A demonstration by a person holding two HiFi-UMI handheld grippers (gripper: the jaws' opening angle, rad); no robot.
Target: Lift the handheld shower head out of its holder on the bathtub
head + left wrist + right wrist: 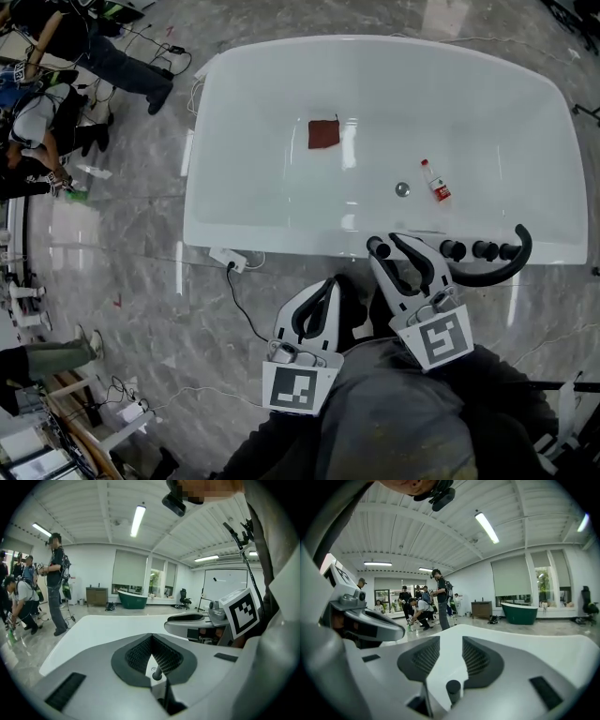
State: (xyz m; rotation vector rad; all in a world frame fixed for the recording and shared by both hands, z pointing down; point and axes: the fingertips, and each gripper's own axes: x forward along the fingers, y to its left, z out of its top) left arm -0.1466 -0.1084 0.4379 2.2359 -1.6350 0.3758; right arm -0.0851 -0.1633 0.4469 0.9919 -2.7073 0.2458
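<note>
A white bathtub (281,234) fills the upper head view. On its near rim at the right stands a black tap set: three round pieces in a row (485,250) and a curved spout (492,272). Which piece is the handheld shower head I cannot tell. My right gripper (387,244) (450,641) is over the near rim just left of those fittings, jaws apart with nothing between them. My left gripper (314,300) (151,637) hangs lower left, short of the tub, with its pads together and empty.
Inside the tub lie a red cloth (324,133), a small bottle (435,181) and the drain (402,188). A white power strip (229,259) with a black cable lies on the marble floor by the tub. Several people (56,103) stand at the far left.
</note>
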